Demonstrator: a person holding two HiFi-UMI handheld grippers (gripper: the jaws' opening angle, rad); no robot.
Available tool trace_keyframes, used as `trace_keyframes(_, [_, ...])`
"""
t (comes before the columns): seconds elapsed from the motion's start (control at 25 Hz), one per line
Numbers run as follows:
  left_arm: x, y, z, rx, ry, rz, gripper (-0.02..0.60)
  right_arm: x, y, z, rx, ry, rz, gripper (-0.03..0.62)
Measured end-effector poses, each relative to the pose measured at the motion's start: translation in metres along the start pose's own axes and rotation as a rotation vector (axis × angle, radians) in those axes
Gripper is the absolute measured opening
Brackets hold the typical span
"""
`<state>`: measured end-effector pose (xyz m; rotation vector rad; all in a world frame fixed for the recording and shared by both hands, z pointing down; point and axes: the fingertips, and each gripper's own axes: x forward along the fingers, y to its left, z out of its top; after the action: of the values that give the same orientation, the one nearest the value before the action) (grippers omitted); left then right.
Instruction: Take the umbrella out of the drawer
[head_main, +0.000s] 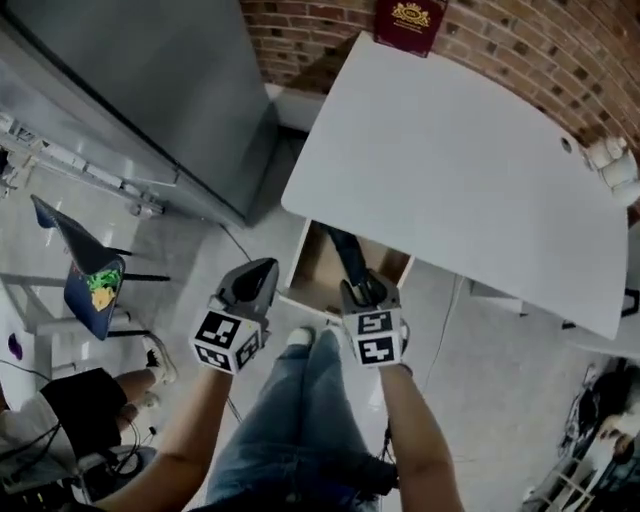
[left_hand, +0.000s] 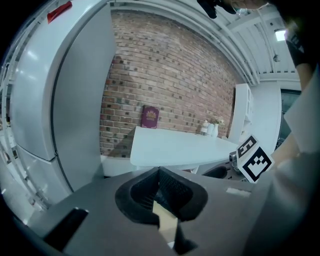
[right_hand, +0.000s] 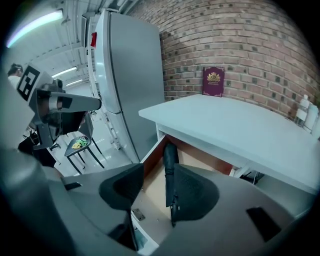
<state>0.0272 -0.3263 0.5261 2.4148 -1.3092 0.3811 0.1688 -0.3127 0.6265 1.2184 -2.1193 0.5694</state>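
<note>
A dark folded umbrella (right_hand: 170, 160) lies lengthwise in the open wooden drawer (right_hand: 150, 192) under the white table (right_hand: 240, 130). In the head view the umbrella (head_main: 347, 252) shows at the drawer's (head_main: 312, 268) right side. My right gripper (right_hand: 157, 170) hangs just above the drawer's front, open, with the umbrella seen through the gap near the right jaw, untouched. In the head view that gripper (head_main: 365, 288) is over the umbrella's near end. My left gripper (head_main: 262, 270) is left of the drawer, shut and holding nothing. Its jaws (left_hand: 160, 172) meet in its own view.
A tall grey fridge (head_main: 130, 90) stands left of the table (head_main: 450, 170). A maroon box (head_main: 408, 22) leans on the brick wall, with white bottles (head_main: 612, 165) at the table's far right. A chair (head_main: 95, 285) and a seated person (head_main: 80, 400) are at left.
</note>
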Motion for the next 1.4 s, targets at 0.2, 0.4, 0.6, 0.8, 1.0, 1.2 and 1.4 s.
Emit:
trace_keyframes(0.2, [0.016,0.013,-0.028,-0.016,0.019,-0.006,-0.005,0.035,-0.007,-0.024,0.004,0.042,-0.019,0.19])
trace_keyframes(0.4, [0.034,0.026,-0.052,-0.026,0.02,-0.004,-0.005,0.072,-0.02,-0.046,-0.015,0.095,-0.044,0.202])
trace_keyframes(0.6, [0.044,0.033,-0.078,-0.054,0.036,-0.003,-0.005,0.109,-0.03,-0.072,-0.049,0.144,-0.069,0.231])
trace_keyframes(0.8, [0.047,0.041,-0.095,-0.075,0.051,-0.008,-0.005,0.149,-0.04,-0.093,-0.08,0.201,-0.118,0.242])
trace_keyframes(1.0, [0.057,0.041,-0.11,-0.091,0.061,-0.026,-0.005,0.178,-0.049,-0.11,-0.119,0.277,-0.151,0.252])
trace_keyframes(1.2, [0.061,0.05,-0.125,-0.094,0.08,-0.024,-0.005,0.204,-0.054,-0.121,-0.158,0.319,-0.211,0.276])
trace_keyframes(1.4, [0.063,0.058,-0.134,-0.106,0.097,-0.011,-0.005,0.216,-0.059,-0.128,-0.167,0.322,-0.219,0.299])
